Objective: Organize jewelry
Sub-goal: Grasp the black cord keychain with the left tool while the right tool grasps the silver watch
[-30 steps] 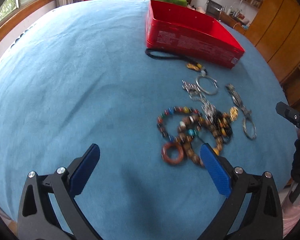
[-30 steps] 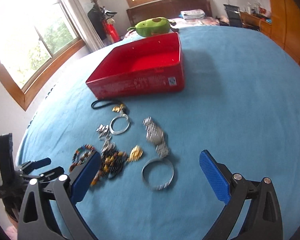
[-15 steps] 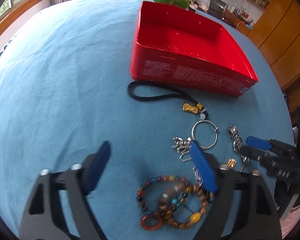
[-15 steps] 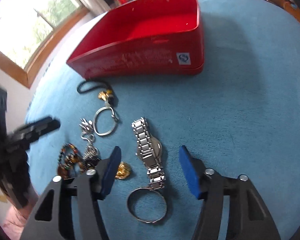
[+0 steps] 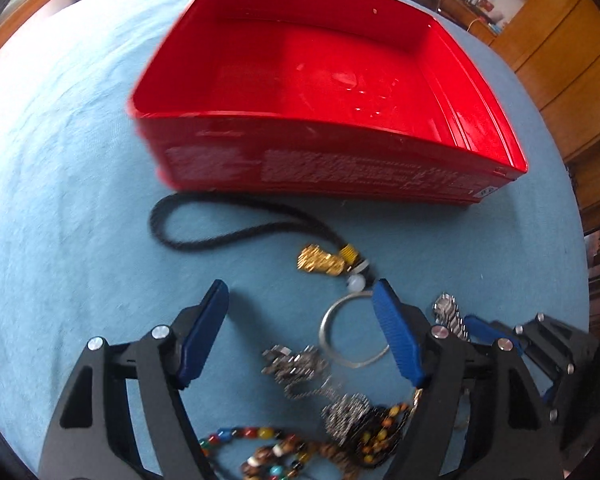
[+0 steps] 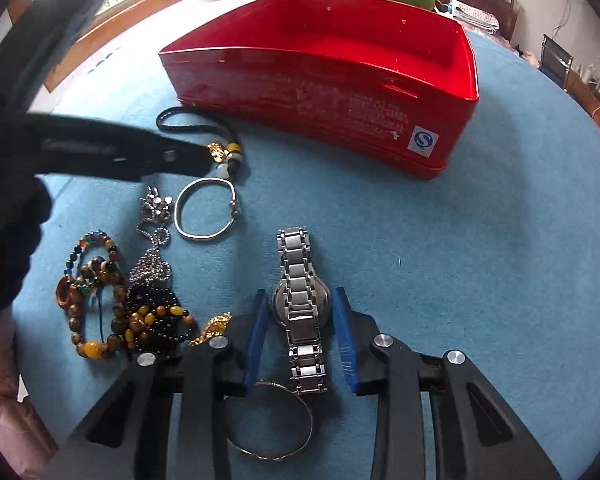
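So my right gripper (image 6: 300,312) is closing around the watch (image 6: 300,300) sitting between its fingers; left gripper (image 5: 300,320) hangs half-open, empty, silver bangle (image 5: 350,334) just under it.

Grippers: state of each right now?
Left gripper: open, holding nothing.
Right gripper: jaws closing around the watch, not yet visibly pressing it.

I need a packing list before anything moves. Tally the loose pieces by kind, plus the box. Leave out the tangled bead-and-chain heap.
Watch: 1
Silver bangles: 2
Black cord with gold charm: 1
Red box: 1
Total: 5
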